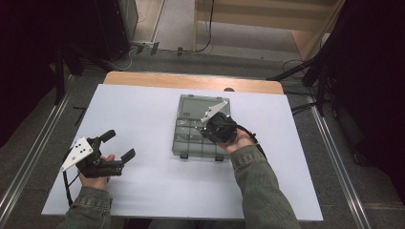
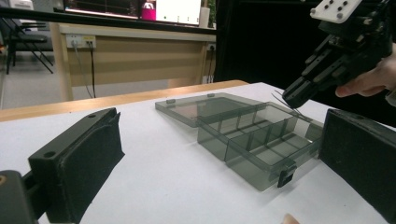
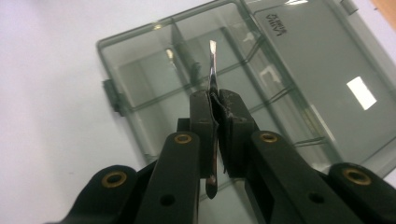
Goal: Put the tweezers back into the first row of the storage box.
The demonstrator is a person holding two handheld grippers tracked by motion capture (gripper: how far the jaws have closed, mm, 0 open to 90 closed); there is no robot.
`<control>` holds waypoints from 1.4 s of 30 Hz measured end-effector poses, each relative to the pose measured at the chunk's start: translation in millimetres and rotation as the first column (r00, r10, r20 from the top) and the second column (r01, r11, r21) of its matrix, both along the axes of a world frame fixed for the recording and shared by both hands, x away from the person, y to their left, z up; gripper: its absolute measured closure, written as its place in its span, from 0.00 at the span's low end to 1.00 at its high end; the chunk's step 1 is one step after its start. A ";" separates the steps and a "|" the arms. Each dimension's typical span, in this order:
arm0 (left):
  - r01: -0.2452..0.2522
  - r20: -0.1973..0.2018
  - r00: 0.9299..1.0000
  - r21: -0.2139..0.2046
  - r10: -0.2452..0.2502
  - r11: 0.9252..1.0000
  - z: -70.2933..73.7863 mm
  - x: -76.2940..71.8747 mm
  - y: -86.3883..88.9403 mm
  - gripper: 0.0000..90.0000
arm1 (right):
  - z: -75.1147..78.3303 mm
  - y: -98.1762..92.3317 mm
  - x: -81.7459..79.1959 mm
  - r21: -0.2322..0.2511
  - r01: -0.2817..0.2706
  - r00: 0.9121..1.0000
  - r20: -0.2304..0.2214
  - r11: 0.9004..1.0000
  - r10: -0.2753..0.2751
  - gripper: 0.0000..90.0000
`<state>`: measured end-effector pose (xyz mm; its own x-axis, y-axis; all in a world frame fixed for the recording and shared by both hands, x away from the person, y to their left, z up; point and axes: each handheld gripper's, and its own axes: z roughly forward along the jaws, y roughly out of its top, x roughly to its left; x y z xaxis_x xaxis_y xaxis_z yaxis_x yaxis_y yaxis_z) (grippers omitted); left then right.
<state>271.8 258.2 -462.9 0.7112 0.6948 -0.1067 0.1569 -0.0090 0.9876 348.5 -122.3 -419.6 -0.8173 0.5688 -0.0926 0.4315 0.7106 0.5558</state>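
Observation:
A smoky grey compartment box (image 1: 187, 143) lies open in the middle of the white table, its lid (image 1: 196, 106) flat behind it. My right gripper (image 1: 205, 129) hangs over the box's compartments, shut on a thin shiny metal strip (image 3: 212, 65). The strip sticks out past the right gripper (image 3: 218, 100) toward the dividers of the box (image 3: 140, 74). In the left gripper view the right gripper (image 2: 296, 95) points the metal strip (image 2: 286, 102) down at the box (image 2: 252, 140). My left gripper (image 1: 119, 144) rests at the table's left, open, nothing between its jaws.
The white sheet (image 1: 143, 114) covers a wooden table (image 1: 191, 81) whose far edge shows. Beyond it stand a wooden bench (image 2: 140, 51) and black stands (image 1: 315, 71). Metal rails (image 1: 334, 157) run along the floor on both sides.

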 end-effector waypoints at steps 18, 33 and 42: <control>0.001 0.003 1.000 -0.015 -0.001 1.000 0.6 -1.6 2.4 0.00 | -24.7 12.4 36.4 -0.095 0.008 1.000 0.020 0.995 -0.006 0.96; 0.001 -0.002 1.000 -0.016 -0.001 1.000 0.2 -1.1 1.5 0.00 | -9.1 -5.4 27.0 0.043 0.119 0.993 -0.014 0.992 -0.119 0.43; -0.002 0.000 1.000 -0.017 0.002 1.000 0.5 -1.3 1.3 0.00 | -3.9 -32.6 10.3 0.159 0.176 0.984 -0.003 0.972 -0.178 0.18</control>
